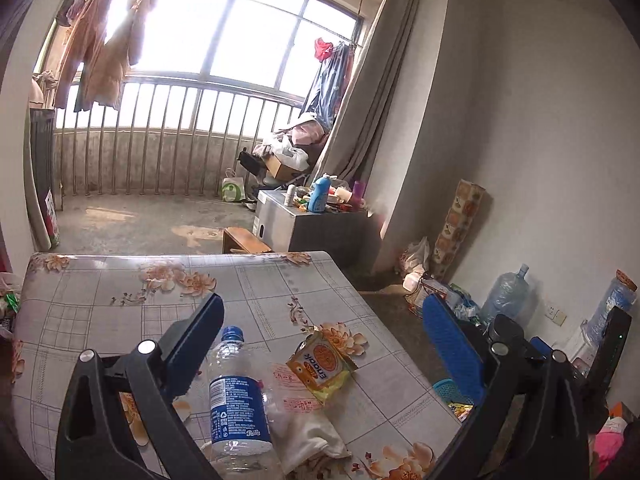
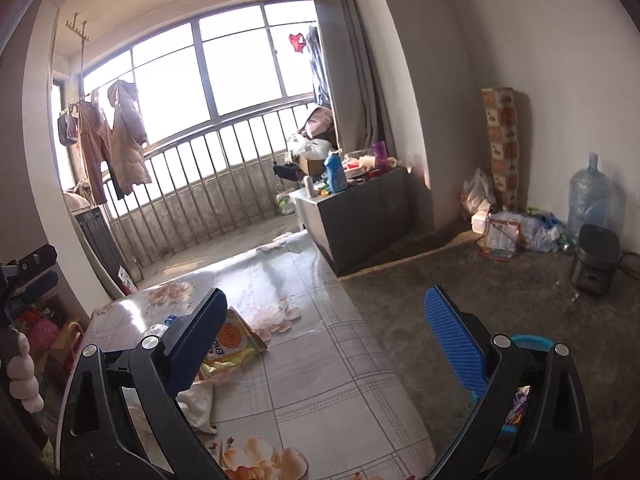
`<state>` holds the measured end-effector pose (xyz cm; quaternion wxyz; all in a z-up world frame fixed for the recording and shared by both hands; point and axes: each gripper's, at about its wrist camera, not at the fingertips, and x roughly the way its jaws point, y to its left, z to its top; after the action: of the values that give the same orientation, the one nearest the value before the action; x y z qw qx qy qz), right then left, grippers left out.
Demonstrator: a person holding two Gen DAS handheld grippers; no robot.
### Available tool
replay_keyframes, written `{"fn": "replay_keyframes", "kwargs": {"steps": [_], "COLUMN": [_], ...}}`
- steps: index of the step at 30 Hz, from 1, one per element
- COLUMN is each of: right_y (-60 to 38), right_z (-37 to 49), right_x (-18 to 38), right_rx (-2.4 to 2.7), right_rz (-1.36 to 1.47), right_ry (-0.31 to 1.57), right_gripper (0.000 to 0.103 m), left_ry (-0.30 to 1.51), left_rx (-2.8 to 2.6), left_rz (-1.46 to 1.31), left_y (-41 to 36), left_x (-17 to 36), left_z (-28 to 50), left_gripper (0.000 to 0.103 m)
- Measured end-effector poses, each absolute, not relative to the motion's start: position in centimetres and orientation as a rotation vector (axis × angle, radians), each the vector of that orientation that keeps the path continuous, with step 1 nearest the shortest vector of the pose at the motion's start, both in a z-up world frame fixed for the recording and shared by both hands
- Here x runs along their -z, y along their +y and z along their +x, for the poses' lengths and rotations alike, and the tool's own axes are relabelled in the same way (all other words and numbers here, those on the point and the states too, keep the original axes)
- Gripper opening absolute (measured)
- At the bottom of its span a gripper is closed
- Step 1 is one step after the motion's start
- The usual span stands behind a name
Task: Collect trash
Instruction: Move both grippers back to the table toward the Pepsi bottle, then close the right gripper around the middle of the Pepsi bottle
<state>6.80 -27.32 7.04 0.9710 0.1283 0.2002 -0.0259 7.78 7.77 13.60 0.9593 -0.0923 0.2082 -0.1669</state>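
Hanging coats (image 1: 108, 52), blue detergent bottle (image 2: 335, 172), water jug (image 2: 588, 196)

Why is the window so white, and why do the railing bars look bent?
In the left wrist view, daylight floods the window so the panes wash out to white and the hanging coat looks hazy. In the right wrist view, the fisheye lens curves the railing and walls, and window glare shines off the table.

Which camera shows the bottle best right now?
The left wrist view: the bottle lies between the open fingers, with cap and blue label plain. In the right wrist view only its cap end peeks out behind a finger.
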Motion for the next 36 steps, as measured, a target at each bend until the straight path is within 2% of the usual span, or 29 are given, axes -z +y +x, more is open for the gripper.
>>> {"fn": "replay_keyframes", "kwargs": {"steps": [12, 21, 24, 32, 36], "right_y": [-20.2, -16.2, -14.2, -8.9, -7.9], "right_z": [8.6, 11.5, 13.2, 17.9, 18.9], "right_x": [-6.6, -4.8, -3.6, 1.4, 2.9], "right_rx": [-0.148, -0.33, -0.413, -0.555, -0.572], "right_rz": [0.306, 0.39, 0.429, 0.546, 0.592], "right_ry": [0.544, 0.717, 0.813, 1.109, 1.181], "right_gripper": [0.095, 0.086, 0.08, 0.062, 0.059], "left_ry": [0.531, 0.635, 0.682, 0.849, 0.911], "left_rx": [0.198, 0.155, 0.139, 0.175, 0.216], "left_rz": [-0.182, -0.197, -0.242, -0.324, -0.34], "left_y": [14.9, 17.3, 18.4, 19.4, 18.8], "left_x": [-8.6, -3.9, -2.4, 2.3, 4.0], "left_z": [6.7, 7.8, 8.8, 12.4, 13.9], "left_gripper": [0.097, 0.093, 0.085, 0.053, 0.039]}}
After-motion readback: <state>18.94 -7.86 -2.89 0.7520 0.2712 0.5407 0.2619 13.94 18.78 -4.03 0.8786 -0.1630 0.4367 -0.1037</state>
